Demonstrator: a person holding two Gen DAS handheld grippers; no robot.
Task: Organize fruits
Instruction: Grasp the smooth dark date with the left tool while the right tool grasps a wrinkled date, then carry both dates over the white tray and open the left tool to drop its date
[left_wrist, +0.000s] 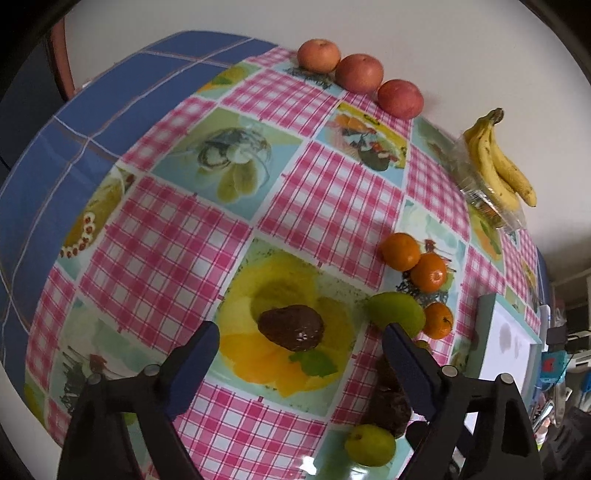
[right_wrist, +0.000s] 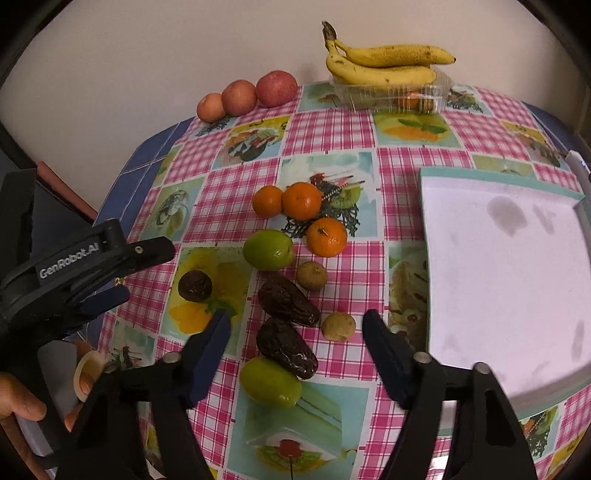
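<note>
Your left gripper (left_wrist: 301, 341) hangs with fingers released around a dark round fruit (left_wrist: 291, 327) on the surface (left_wrist: 166, 236), while your right gripper (right_wrist: 295, 334), fingers likewise released, brackets two wrinkled dates (right_wrist: 286, 349) beside the white tray (right_wrist: 506, 266).

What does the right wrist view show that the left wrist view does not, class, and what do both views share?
Only the right wrist view shows the left gripper from the side, a hand, and two small tan fruits. Only the left wrist view shows the blue cloth widely. Both share three apples, the bananas on a clear box, three oranges, green fruits, dark fruits and the white tray.
</note>
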